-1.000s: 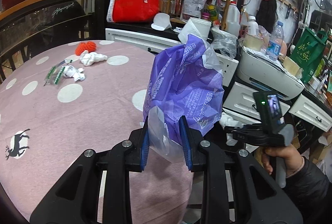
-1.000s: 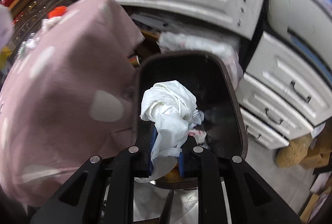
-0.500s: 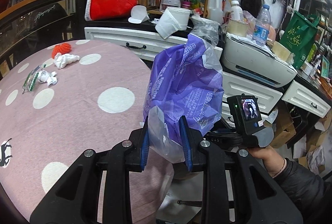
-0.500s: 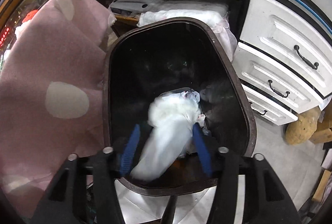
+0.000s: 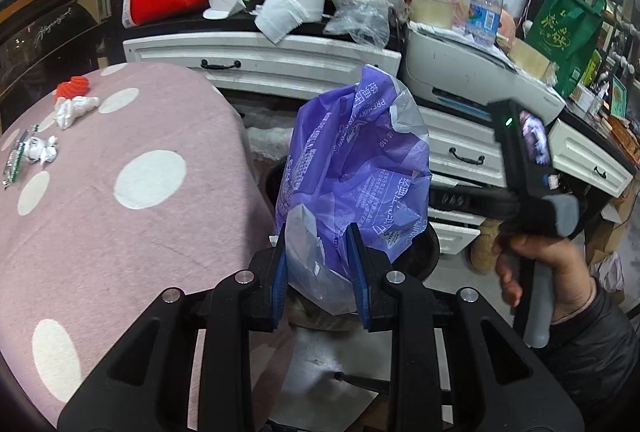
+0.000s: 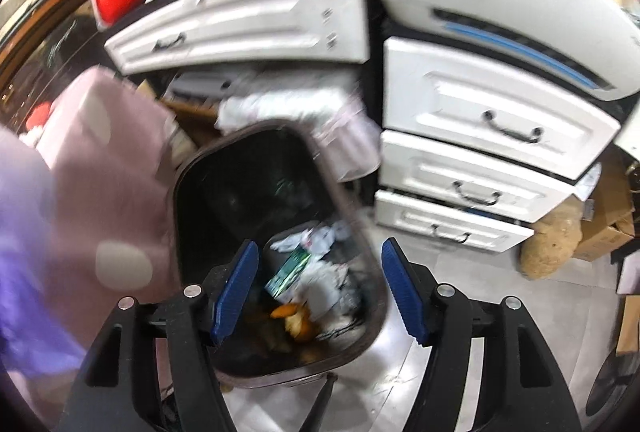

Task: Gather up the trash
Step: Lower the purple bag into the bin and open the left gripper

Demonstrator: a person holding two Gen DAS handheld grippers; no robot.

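With our left tongs (image 5: 318, 268) pinching the purple plastic bag (image 5: 352, 172) above the counter (image 5: 120, 192) edge, it may snag or miss the dark trash bin (image 6: 276, 252), which our right tongs (image 6: 320, 288), just opened and empty, tilt over, apparently clear of the rim.

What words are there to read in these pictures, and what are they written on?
"PREMIUM": purple bag in the left claw, beside Chinese print too crumpled to read.
Gold characters: green bag, too stylised to read.
Water bottle label: too small.
Right wrist view: too blurred.
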